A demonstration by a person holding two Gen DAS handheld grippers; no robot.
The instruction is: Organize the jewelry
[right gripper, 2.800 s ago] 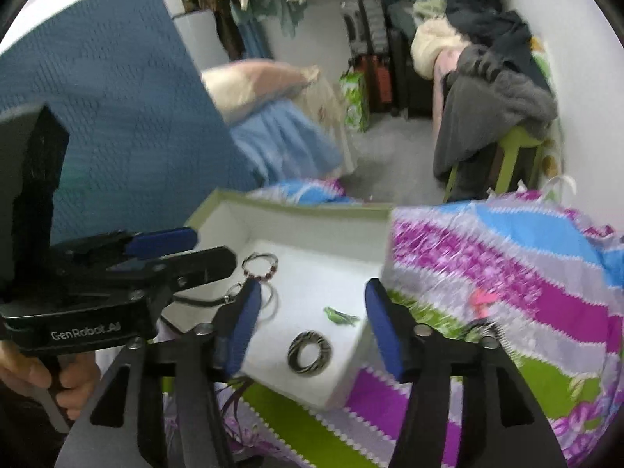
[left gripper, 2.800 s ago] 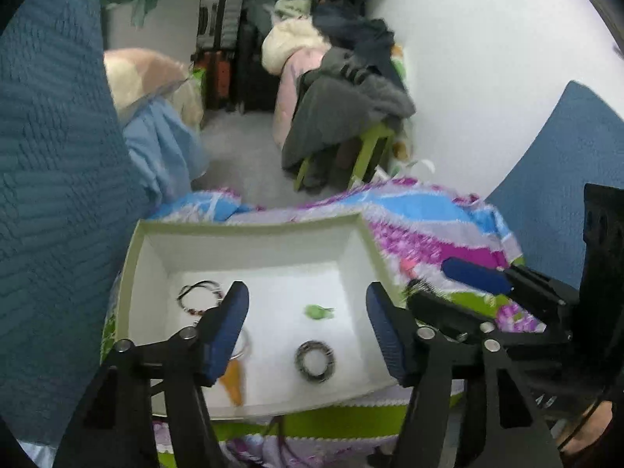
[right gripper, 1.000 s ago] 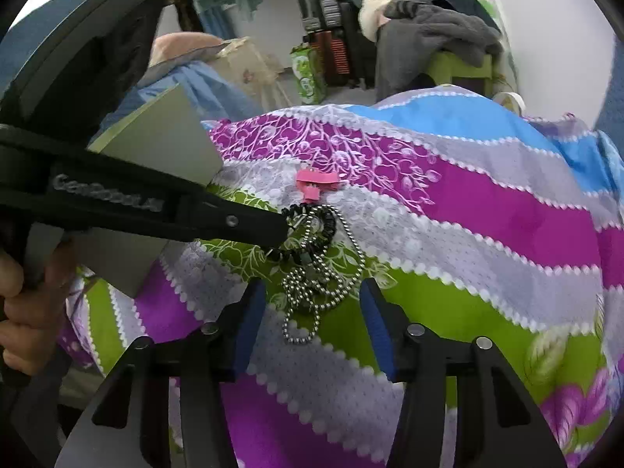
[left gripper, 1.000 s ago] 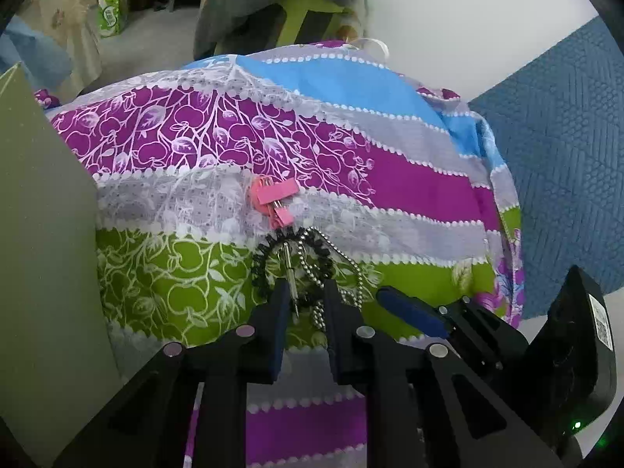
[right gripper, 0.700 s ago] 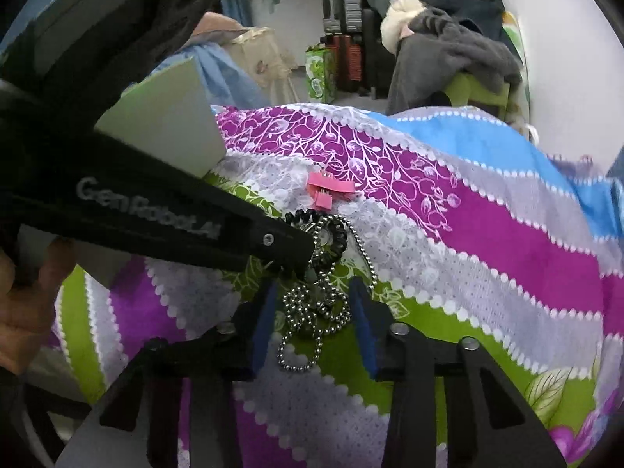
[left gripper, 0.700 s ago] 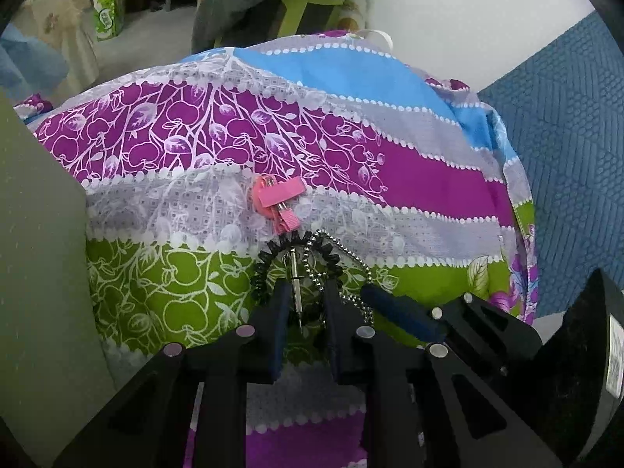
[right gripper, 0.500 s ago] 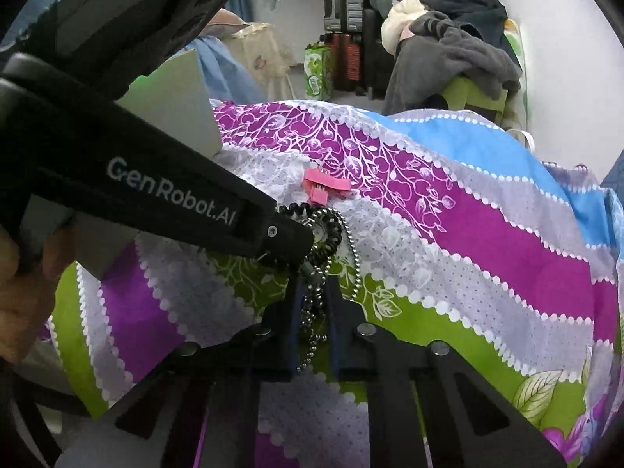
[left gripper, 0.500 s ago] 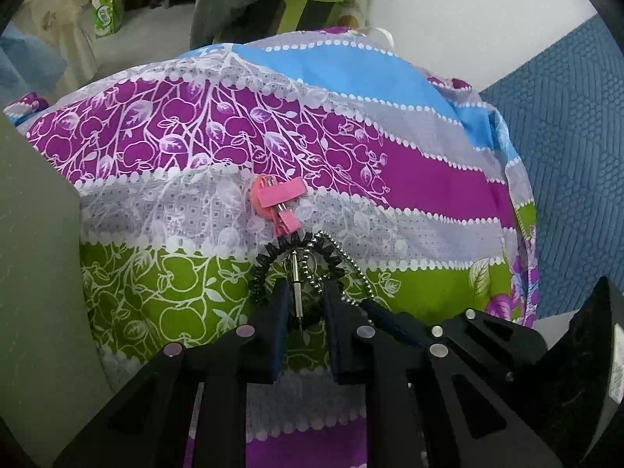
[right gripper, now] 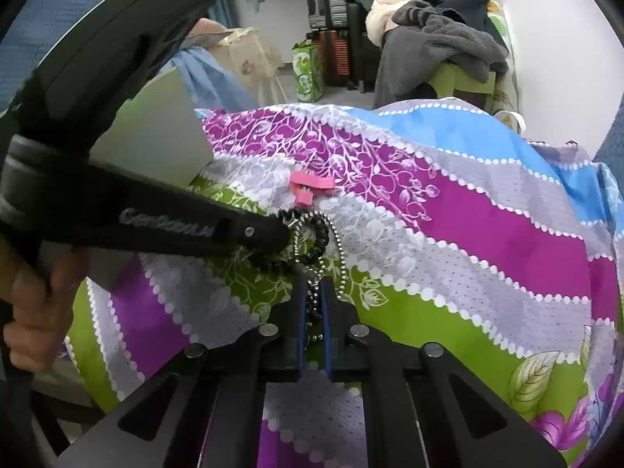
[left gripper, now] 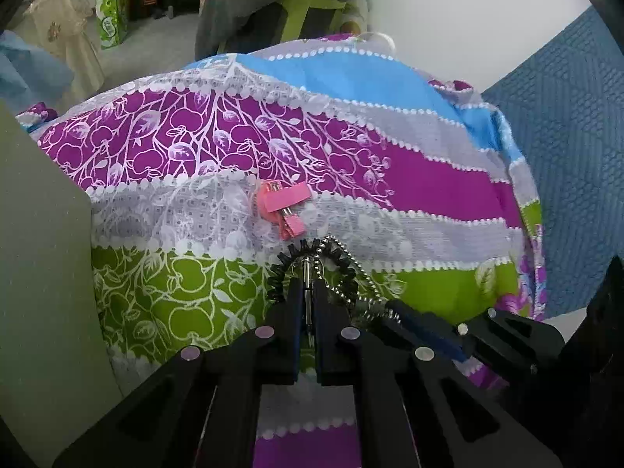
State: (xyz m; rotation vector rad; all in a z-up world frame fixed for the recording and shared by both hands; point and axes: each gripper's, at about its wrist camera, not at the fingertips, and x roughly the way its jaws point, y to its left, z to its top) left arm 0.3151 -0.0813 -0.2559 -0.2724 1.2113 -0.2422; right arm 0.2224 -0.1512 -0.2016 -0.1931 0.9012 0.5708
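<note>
Low in the centre of both views, on the striped purple, green and grey printed bedspread (left gripper: 187, 280), I see a silver ball-bead chain (right gripper: 338, 241) tangled with a black coiled spiral bracelet (right gripper: 318, 240), just below a pink plastic clip (left gripper: 286, 206). My left tool (left gripper: 307, 304) is clenched on a thin metal pin (left gripper: 307, 277) inside the coil. My right tool (right gripper: 313, 304) is clenched on the chain's lower loops, and a grey-green box (right gripper: 156, 144) shows at upper left.

Bedspread (left gripper: 429, 191) lies open to the far side and right. Box wall (left gripper: 43, 241) blocks the left. Pink clip (left gripper: 286, 204) sits just beyond the black coil bracelet (left gripper: 275, 280) and bead chain (right gripper: 339, 241). Left gripper (left gripper: 306, 300) and right gripper (right gripper: 312, 300) crowd that pile, nearly touching each other.
</note>
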